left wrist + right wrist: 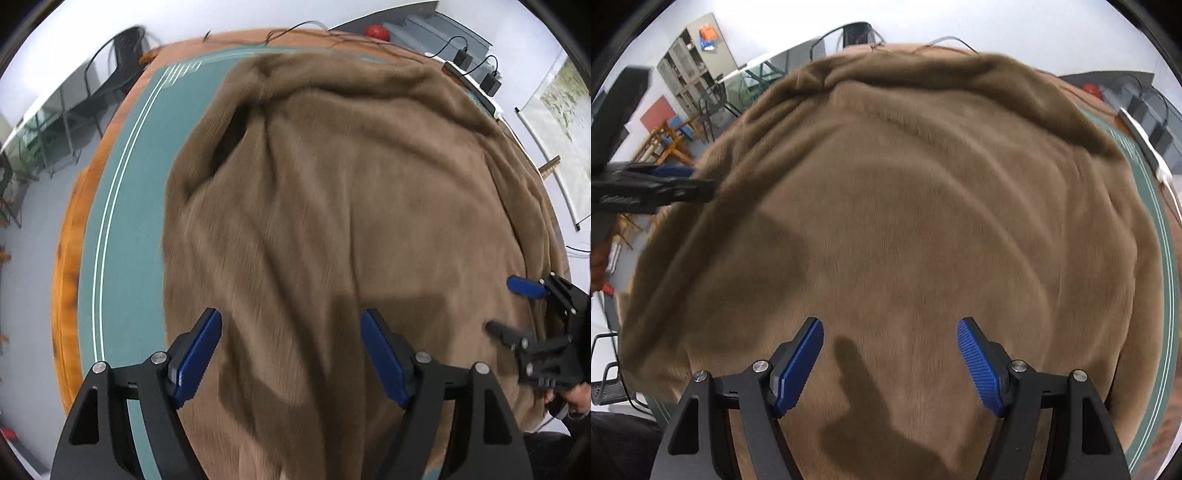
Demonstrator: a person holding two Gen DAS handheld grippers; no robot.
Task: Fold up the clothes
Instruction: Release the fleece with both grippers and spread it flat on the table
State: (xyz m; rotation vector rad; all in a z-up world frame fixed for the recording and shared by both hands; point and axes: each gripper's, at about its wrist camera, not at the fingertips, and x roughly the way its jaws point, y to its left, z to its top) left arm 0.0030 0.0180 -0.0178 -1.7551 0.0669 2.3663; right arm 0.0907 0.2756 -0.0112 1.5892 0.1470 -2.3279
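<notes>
A brown plush garment (351,221) lies spread over most of the bench (66,288), which is wood-edged with a green mat (129,221). The left gripper (291,354) and right gripper (890,362) hang above it, jaws wide and empty. A black chair (122,55), power adapters (489,83) and a metal cabinet (690,70) stand around it.

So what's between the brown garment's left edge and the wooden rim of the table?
A bare strip of green mat with white lines, seen in the left wrist view between the brown garment and the wooden table rim.
</notes>
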